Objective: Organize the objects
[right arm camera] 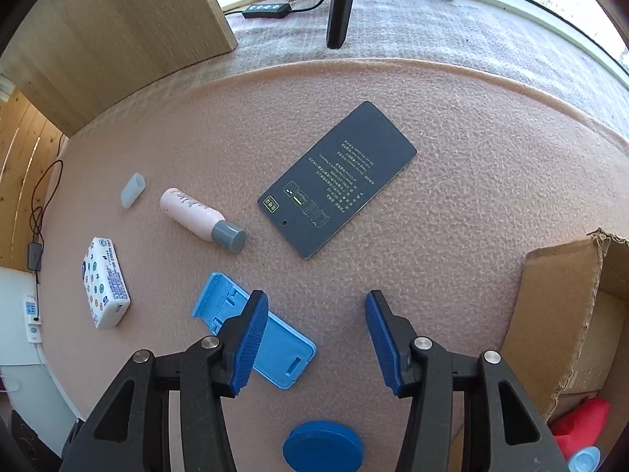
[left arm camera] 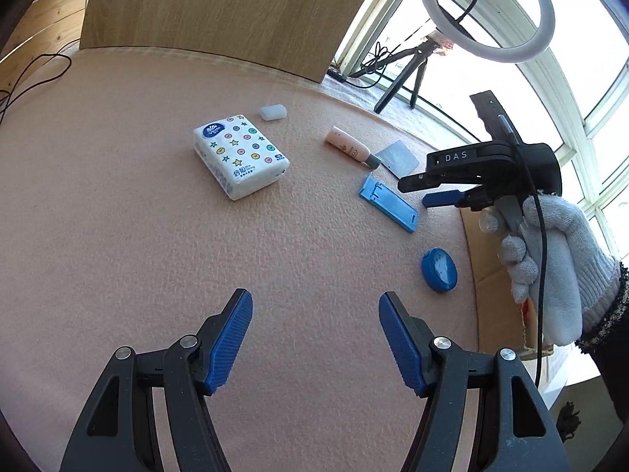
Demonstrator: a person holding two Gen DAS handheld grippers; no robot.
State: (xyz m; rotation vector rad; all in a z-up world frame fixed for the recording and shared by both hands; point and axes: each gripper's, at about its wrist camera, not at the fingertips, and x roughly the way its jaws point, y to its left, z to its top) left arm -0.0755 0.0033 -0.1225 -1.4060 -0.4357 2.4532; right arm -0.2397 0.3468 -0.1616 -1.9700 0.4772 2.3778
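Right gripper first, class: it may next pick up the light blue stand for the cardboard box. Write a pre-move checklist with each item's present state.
1. Right gripper open and empty: ok.
2. Light blue stand lying flat on the mat, free of neighbours: ok.
3. Stand centred between the fingers: not ok, it sits under the left finger.
4. Cardboard box open to the right: ok.
5. Left gripper clear of the stand: ok.
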